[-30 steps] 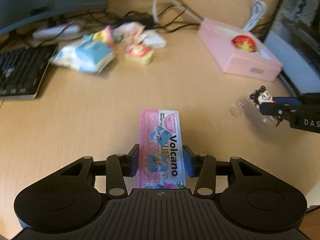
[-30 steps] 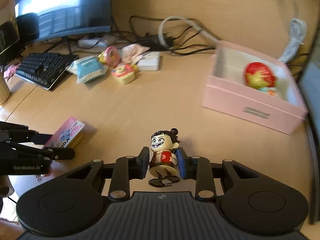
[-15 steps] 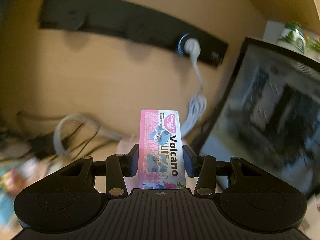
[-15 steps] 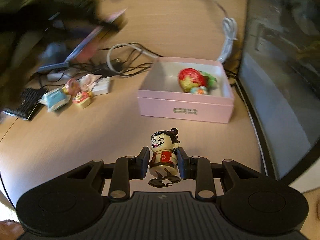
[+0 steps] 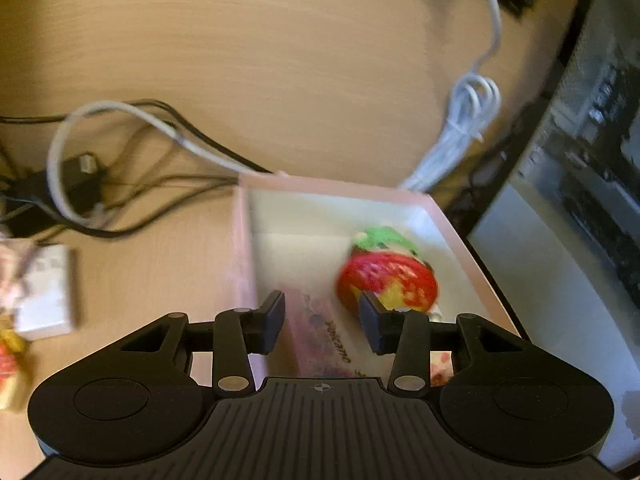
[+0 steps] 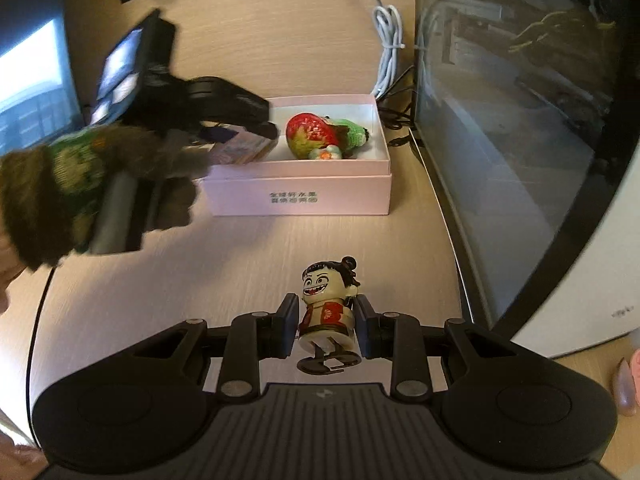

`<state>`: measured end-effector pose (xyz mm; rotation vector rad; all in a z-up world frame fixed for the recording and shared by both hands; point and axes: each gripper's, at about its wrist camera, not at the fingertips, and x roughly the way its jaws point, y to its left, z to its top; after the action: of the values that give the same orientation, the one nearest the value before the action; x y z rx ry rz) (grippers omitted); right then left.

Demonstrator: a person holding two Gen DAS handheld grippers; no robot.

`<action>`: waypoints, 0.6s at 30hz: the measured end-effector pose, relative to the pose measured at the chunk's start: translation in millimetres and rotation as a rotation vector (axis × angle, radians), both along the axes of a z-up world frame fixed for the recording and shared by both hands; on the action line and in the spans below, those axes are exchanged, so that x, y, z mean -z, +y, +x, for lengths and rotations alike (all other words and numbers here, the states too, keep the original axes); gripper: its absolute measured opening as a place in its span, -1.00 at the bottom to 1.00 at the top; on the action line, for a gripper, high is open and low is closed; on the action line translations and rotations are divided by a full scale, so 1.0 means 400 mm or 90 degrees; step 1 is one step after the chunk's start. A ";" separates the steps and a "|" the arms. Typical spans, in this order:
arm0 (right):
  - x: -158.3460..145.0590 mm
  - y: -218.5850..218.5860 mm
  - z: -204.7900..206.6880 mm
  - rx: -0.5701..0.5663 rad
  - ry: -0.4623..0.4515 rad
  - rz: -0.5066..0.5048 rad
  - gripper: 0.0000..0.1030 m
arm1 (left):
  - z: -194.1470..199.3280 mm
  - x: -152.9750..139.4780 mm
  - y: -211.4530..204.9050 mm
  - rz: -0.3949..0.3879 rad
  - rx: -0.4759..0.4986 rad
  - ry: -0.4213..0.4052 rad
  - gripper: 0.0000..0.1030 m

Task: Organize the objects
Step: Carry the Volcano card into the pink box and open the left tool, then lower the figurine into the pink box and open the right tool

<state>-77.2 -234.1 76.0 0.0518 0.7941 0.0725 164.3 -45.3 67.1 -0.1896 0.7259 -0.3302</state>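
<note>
My left gripper [image 5: 322, 322] is open above the pink box [image 5: 244, 264]. The pink Volcano packet [image 5: 326, 336] lies inside the box below the jaws, free of them. A red and green strawberry toy [image 5: 386, 280] lies in the box beside it. In the right wrist view the left gripper [image 6: 240, 120] hangs over the box [image 6: 300, 196], with the packet [image 6: 244, 148] and strawberry toy [image 6: 312, 134] inside. My right gripper [image 6: 326, 326] is shut on a small grinning figurine [image 6: 328, 308], held above the desk in front of the box.
A glass tank [image 6: 520, 100] stands right of the box. A white coiled cable [image 5: 460, 132] and black cables [image 5: 140, 196] lie behind it. A white pack [image 5: 44, 296] and small snacks [image 5: 8, 360] lie left. A monitor [image 6: 28, 76] is far left.
My left gripper swung down over the pink box and opened, letting the Volcano packet go into the box. My right gripper kept hold of the figurine and drew back slightly from the box.
</note>
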 end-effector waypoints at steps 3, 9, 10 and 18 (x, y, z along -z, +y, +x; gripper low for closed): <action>-0.014 0.016 0.031 -0.021 -0.025 -0.008 -0.44 | -0.027 -0.050 0.061 -0.057 -0.042 -0.049 -0.15; -0.060 0.057 0.113 -0.051 -0.074 -0.017 -0.44 | -0.121 -0.100 0.184 -0.109 -0.075 -0.041 -0.15; -0.076 0.065 0.134 -0.054 -0.090 -0.021 -0.44 | -0.147 -0.094 0.199 -0.107 -0.068 -0.036 -0.15; -0.117 0.136 0.365 -0.058 -0.116 -0.036 -0.32 | -0.347 0.040 0.365 -0.059 -0.113 0.066 -0.15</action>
<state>68.9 -179.9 122.9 -0.0444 0.6159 0.1387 25.4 100.9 51.3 -0.3585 0.7899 -0.1857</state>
